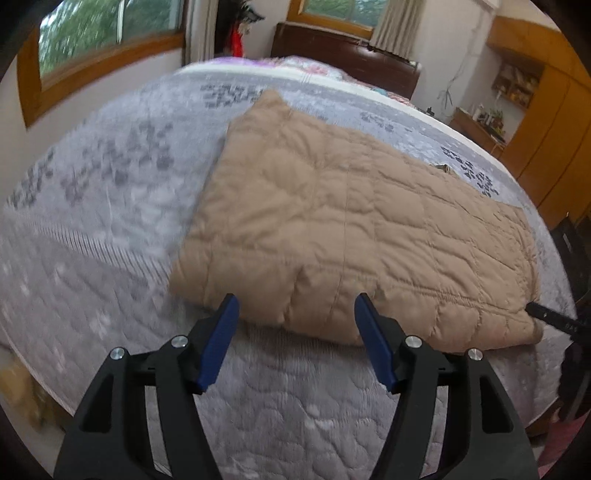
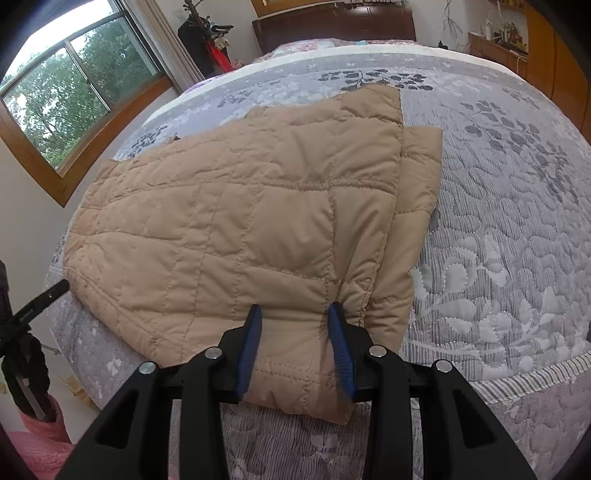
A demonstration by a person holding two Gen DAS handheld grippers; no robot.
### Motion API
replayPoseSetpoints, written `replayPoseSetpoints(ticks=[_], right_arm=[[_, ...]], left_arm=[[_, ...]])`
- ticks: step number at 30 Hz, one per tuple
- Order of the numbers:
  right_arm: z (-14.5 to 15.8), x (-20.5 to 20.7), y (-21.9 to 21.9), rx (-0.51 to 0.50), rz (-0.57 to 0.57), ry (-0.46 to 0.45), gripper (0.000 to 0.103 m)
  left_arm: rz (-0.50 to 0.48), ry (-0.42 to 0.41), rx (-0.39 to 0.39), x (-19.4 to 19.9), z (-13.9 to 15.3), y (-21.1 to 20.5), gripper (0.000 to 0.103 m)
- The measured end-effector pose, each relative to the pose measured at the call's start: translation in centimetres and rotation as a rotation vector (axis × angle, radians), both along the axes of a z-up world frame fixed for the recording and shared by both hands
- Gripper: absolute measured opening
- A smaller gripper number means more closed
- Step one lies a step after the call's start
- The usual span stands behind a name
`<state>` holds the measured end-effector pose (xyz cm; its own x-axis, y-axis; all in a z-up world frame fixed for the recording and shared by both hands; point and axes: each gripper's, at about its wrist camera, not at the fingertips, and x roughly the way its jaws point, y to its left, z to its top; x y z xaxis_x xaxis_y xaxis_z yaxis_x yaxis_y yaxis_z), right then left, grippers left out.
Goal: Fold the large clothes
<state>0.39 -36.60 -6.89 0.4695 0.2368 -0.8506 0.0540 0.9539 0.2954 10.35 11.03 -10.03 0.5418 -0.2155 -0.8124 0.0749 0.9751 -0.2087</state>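
A tan quilted jacket [image 1: 351, 221] lies folded flat on the bed. In the left wrist view my left gripper [image 1: 296, 301] hovers just in front of the jacket's near edge. Its blue pads [image 1: 218, 343] stand wide apart and nothing is pinched between them. In the right wrist view the jacket [image 2: 229, 221] spreads away from me, with a folded layer showing along its right side. My right gripper [image 2: 294, 310] is shut on the near hem at the right corner, and the fabric bunches between its pads [image 2: 341, 350].
The grey floral bedspread [image 2: 498, 221] covers the bed. A dark wooden headboard [image 2: 332, 26] stands at the far end. The window [image 2: 55, 96] is on the left and a wooden wardrobe [image 1: 554, 147] on the right. Something pink [image 2: 40, 435] sits on the floor by the bed's near edge.
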Motion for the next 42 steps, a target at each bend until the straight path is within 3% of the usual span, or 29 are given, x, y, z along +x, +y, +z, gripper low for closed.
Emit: replayPoseSetpoints(ticks=[8, 13, 19, 30, 32, 39, 42], right_arm=[[0.1, -0.1, -0.1, -0.001, 0.017, 0.002, 0.037], [0.0, -0.1, -0.1, 0.001, 0.018, 0.001, 0.037], [-0.1, -0.2, -0.1, 0.005, 0.016, 0.003, 0.037], [-0.2, 0.5, 0.1, -0.010, 0.017, 0.028, 0.037], [-0.2, 0.7, 0.1, -0.014, 0.018, 0.031, 0.037], [0.1, 0.9, -0.1, -0.001, 0.011, 0.049, 0.036], [0.3, 0.5, -0.3, 0.003, 0.015, 0.057, 0.035]], left_arm=[[0.084, 0.067, -0.129, 0.7, -2.2, 1.6, 0.065], [0.103, 0.061, -0.145, 1.1, -2.4, 1.9, 0.068], [0.139, 0.078, -0.223, 2.1, -3.0, 3.2, 0.071], [0.208, 0.031, -0.347, 3.1, -3.4, 5.1, 0.073], [0.219, 0.024, -0.348, 3.3, -3.3, 5.0, 0.070], [0.228, 0.012, -0.318, 3.8, -3.3, 5.0, 0.043], [0.222, 0.002, -0.304, 3.8, -3.2, 4.9, 0.038]])
